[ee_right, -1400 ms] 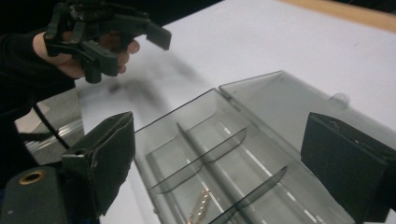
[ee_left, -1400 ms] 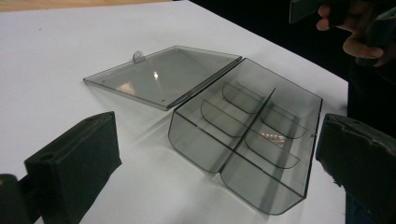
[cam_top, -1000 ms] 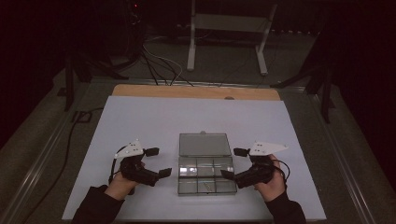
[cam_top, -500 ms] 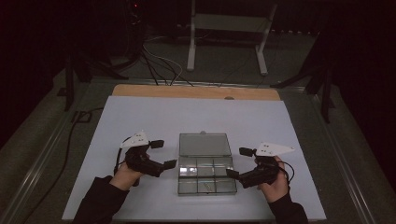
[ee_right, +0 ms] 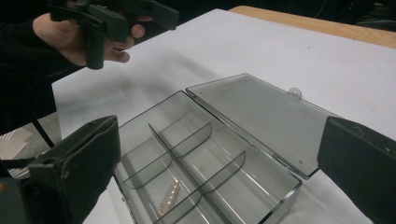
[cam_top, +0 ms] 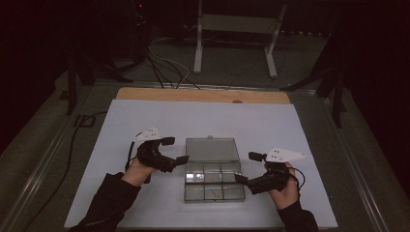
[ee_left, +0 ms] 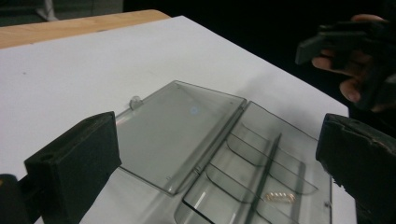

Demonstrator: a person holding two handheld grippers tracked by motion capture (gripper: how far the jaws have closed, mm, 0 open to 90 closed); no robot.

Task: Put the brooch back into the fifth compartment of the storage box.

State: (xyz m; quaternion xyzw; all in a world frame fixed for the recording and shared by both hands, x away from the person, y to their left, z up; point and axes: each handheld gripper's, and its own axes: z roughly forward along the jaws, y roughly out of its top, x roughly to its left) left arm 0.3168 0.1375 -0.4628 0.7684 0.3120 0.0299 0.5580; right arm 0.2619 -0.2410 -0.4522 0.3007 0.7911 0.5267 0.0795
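Note:
A clear plastic compartment box lies open in the middle of the white table, its lid flat on the far side. A short string of pale beads rests in a near compartment, the bead string lying against a divider. My left gripper hovers open at the lid's left edge, and the lid lies between its jaws' line of sight. My right gripper is open at the tray's right side, nothing held. In the right gripper view the box sits ahead, and the left gripper shows farther off.
The white table top has bare room all around the box. A wooden strip runs along its far edge. Beyond it stand a metal frame and floor cables. A cable hangs off the left side.
My left gripper has lifted and moved away from me and rightward, toward the lid's left edge. My right gripper has barely shifted. The box has not moved.

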